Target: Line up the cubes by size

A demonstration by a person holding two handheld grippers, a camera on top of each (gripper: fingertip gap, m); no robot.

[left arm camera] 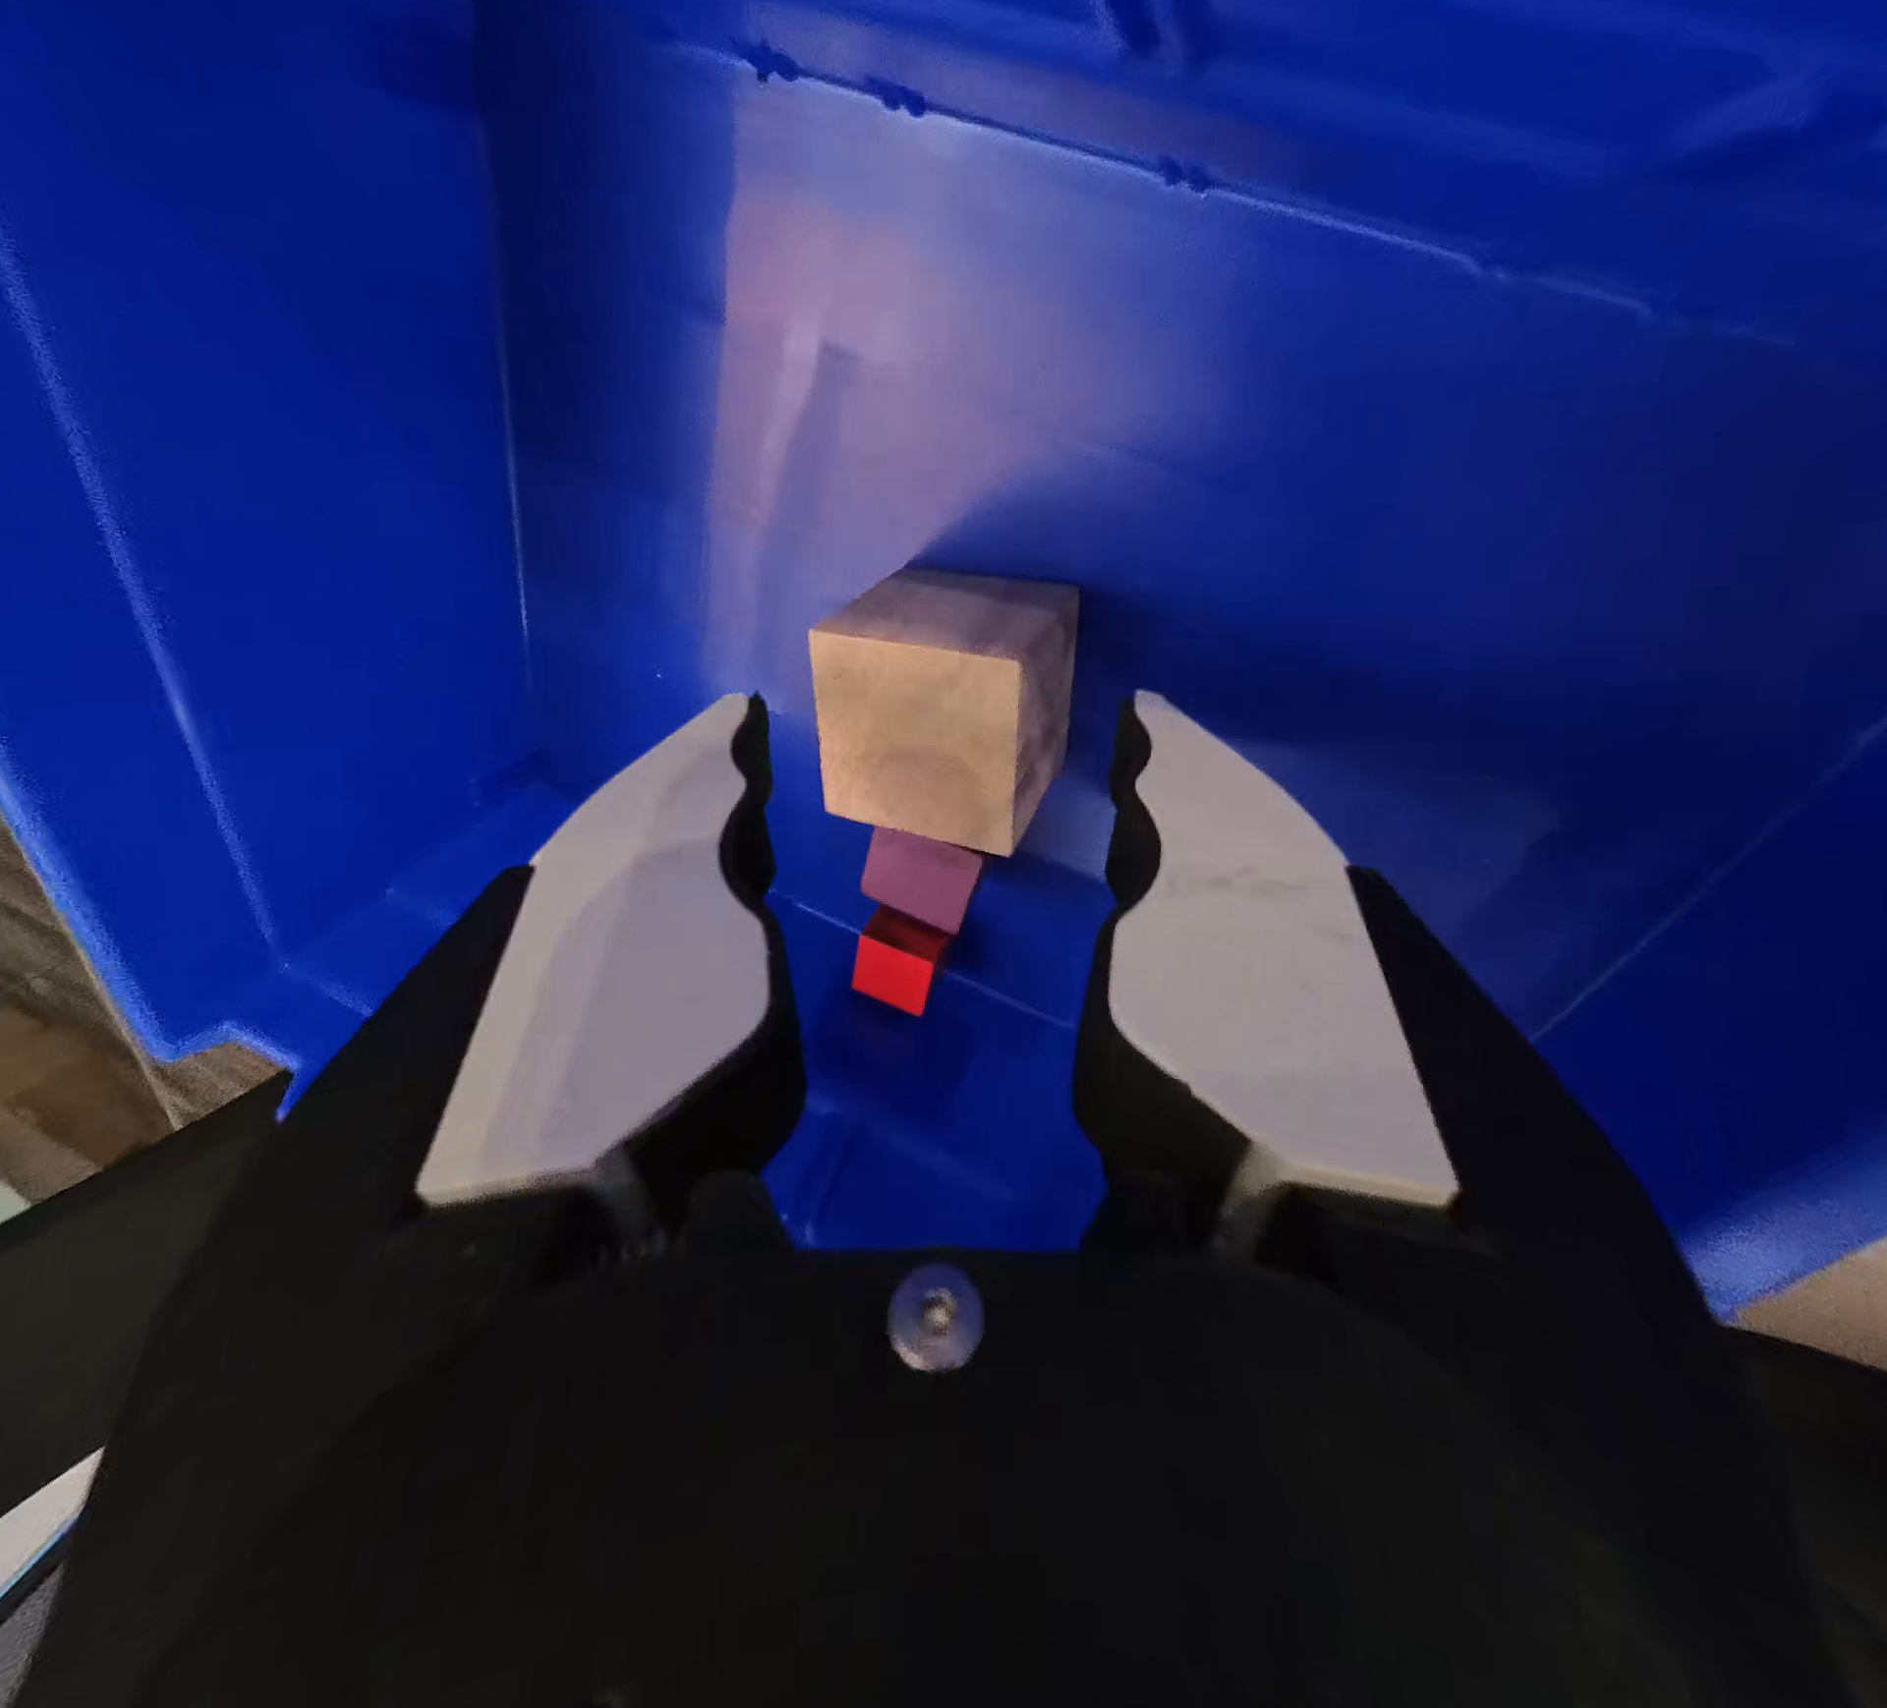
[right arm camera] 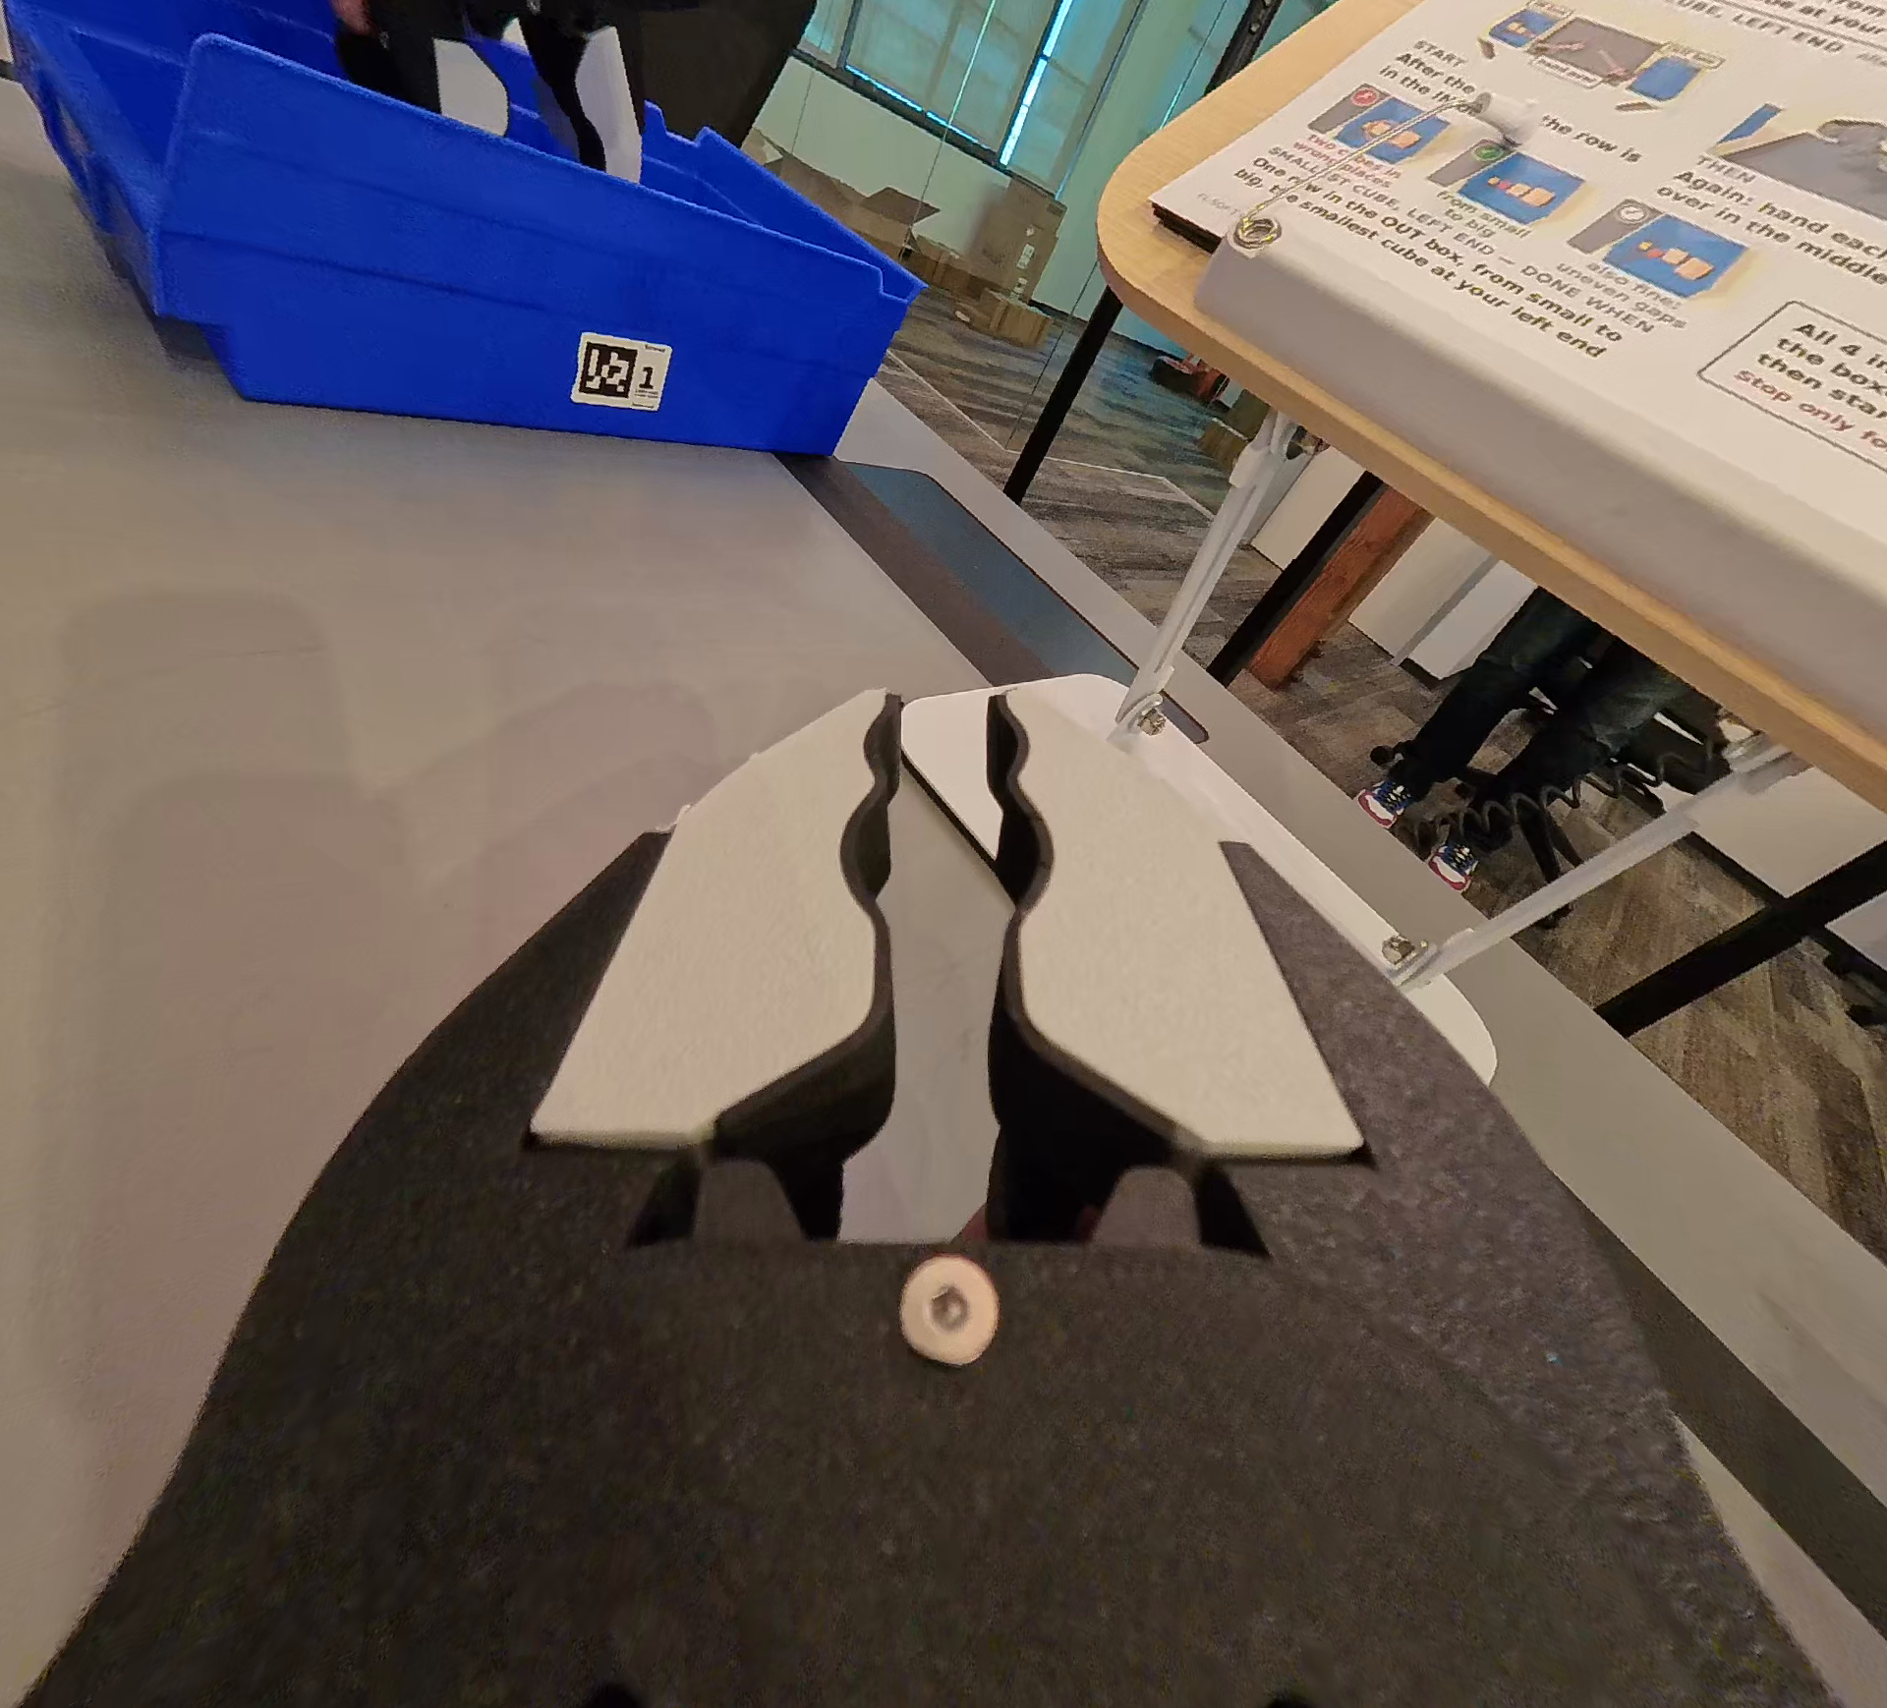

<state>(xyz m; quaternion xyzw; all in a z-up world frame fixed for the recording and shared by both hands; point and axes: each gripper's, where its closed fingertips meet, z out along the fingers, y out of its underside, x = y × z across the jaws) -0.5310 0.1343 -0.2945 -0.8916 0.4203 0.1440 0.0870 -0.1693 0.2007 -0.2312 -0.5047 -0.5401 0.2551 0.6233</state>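
At frame centre, the blue bin (left arm camera: 306,332) holds a row of tan cube (left arm camera: 924,720), purple cube (left arm camera: 919,878) and red cube (left arm camera: 897,973) near its corner wall, the left hand-held gripper (left arm camera: 939,730) spread wide and bare above them, while the right hand-held gripper (right arm camera: 945,720) hangs slightly parted, bare, over the worktop (right arm camera: 357,689) edge.

Blue bin (left arm camera: 306,434) walls crowd cubes (left arm camera: 934,709); bare table (right arm camera: 408,689) passable.

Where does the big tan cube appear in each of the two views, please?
Left wrist view: the big tan cube sits at centre, ahead of the open left gripper, by the bin's inner wall.
Right wrist view: not visible; the bin's wall hides its inside.
Shared landmark: the blue bin, upper left there, fills the left wrist view.
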